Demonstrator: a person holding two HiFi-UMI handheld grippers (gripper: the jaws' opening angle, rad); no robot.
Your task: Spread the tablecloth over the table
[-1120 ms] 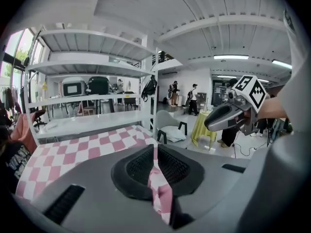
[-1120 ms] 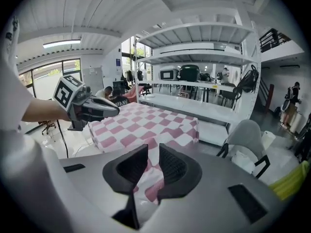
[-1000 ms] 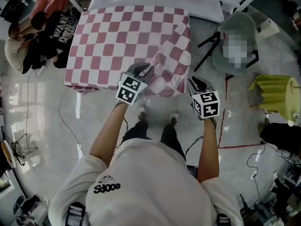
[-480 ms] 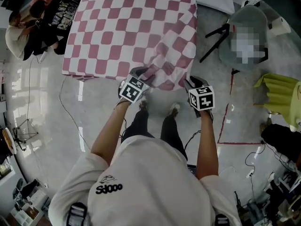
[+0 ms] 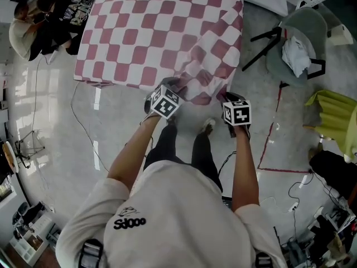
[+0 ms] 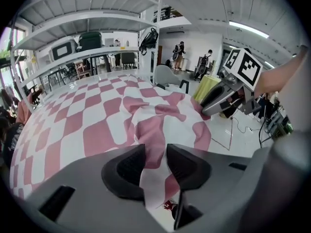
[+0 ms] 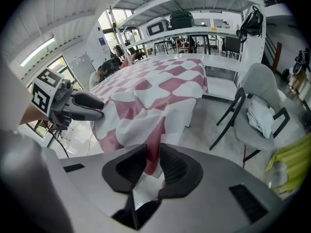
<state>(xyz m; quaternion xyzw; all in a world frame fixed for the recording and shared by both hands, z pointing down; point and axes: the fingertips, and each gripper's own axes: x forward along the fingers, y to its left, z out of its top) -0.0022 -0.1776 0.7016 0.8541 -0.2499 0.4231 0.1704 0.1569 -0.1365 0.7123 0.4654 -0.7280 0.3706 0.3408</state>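
Note:
A pink-and-white checked tablecloth (image 5: 150, 32) covers the table, flat on the left and bunched into folds at the near right corner. Both grippers are at that corner's hanging edge. My left gripper (image 5: 177, 86) has a strip of the cloth (image 6: 153, 130) running between its pads, and its jaws are closing on it. My right gripper (image 5: 227, 97) is just to the right, at the corner's tip. A pink fold (image 7: 154, 144) fills its narrow gap as its jaws close. In the left gripper view the right gripper (image 6: 228, 89) shows beyond the folds.
A grey chair (image 5: 295, 43) with a white rag on its seat stands right of the table. Something yellow (image 5: 334, 116) lies further right. People sit at the table's far left corner (image 5: 33, 21). Cables and a red tape line (image 5: 268, 149) run across the glossy floor.
Both grippers have sunk along the hanging corner of the cloth. Between the frames their jaws loosened and drew in again on the cloth. The corner's folds now hang lower over the table's edge.

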